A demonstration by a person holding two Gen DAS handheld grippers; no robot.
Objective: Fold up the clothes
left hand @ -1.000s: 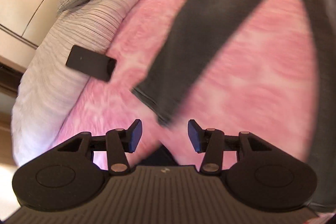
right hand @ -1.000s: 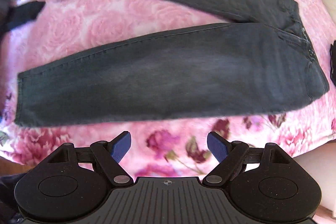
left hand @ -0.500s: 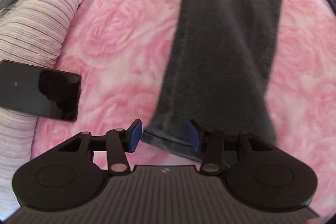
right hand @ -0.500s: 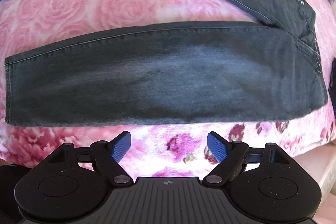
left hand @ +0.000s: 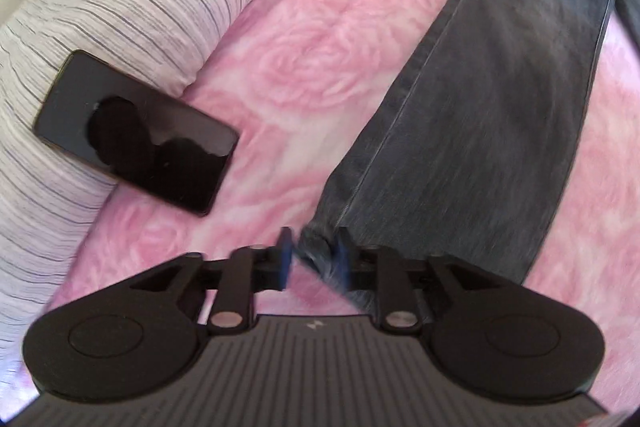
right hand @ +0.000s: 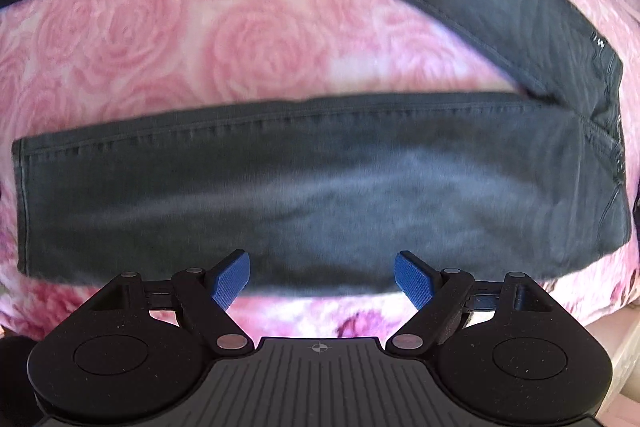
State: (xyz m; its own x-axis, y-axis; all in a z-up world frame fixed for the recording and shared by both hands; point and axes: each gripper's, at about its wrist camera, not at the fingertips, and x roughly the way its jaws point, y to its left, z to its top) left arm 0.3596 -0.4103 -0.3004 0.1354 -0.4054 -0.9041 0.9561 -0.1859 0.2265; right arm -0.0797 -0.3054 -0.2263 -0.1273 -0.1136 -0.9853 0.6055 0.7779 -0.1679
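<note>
Left gripper (left hand: 314, 259) is pinched onto the hem corner of one leg of the dark jeans (left hand: 480, 115); cloth is bunched between the blue pads. Right gripper (right hand: 322, 277) is held with jaws wide apart, just over the near edge of the other leg. Jeans are spread flat on the pink rose blanket (right hand: 160, 27). A black phone (left hand: 136, 131) is seen beside a striped pillow (left hand: 120, 7).

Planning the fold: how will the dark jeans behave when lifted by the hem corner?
Probably floppy: the jeans lie limp on the blanket. The hem bunches between the left gripper pads, so it may drape. Thick seams suggest some weight.
</note>
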